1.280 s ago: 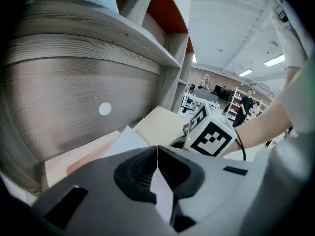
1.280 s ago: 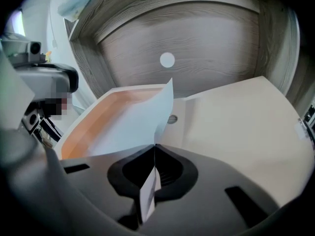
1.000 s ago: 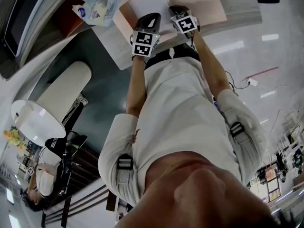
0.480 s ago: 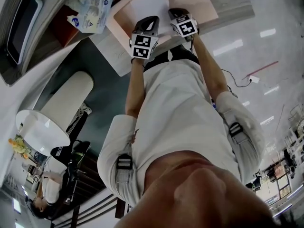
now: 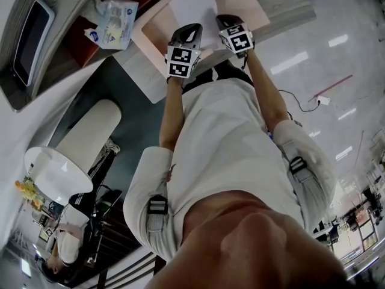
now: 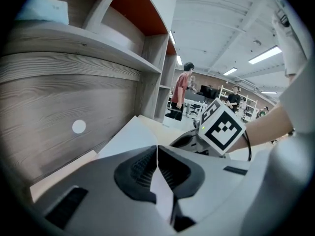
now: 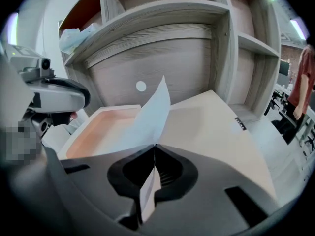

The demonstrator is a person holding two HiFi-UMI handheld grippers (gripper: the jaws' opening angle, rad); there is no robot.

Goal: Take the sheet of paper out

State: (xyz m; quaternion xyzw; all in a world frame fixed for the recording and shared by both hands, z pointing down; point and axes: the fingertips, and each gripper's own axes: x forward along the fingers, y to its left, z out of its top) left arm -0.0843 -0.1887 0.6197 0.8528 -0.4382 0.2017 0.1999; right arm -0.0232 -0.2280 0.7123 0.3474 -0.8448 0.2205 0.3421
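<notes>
Two grippers were closed on one sheet.

Left gripper (image 6: 157, 149): jaws were pressed together, with a thin edge of the sheet of paper (image 6: 129, 136) pinched between the ribbed pads. A white strip of it showed behind them.

Right gripper (image 7: 155, 149): jaws were likewise together on the paper, with a strip of it trailing back through the gap.

From the head view the two grippers sat side by side, near each other but apart. Each gripped the near edge of the sheet.

The sheet was white and hung over the tray (image 7: 106, 109). From the right gripper it stood up in a curled flap above the tray's near rim. I could not tell whether its far edge touched the tray.

The tray was pale pink and shallow, with a raised rim. A flat beige panel (image 7: 211, 122) lay just beside it on the right. Both lay on the bench (image 5: 139, 65), between its near edge and the shelving (image 7: 162, 14) at its back edge.

The shelving was grey wood-grain, and its back panel carried a small white dot (image 7: 141, 86). A crinkled plastic pack (image 5: 114, 23) lay on a shelf toward the left end.

Beyond the right end of the shelving, a person in a red top (image 6: 182, 87) stood in the room.
</notes>
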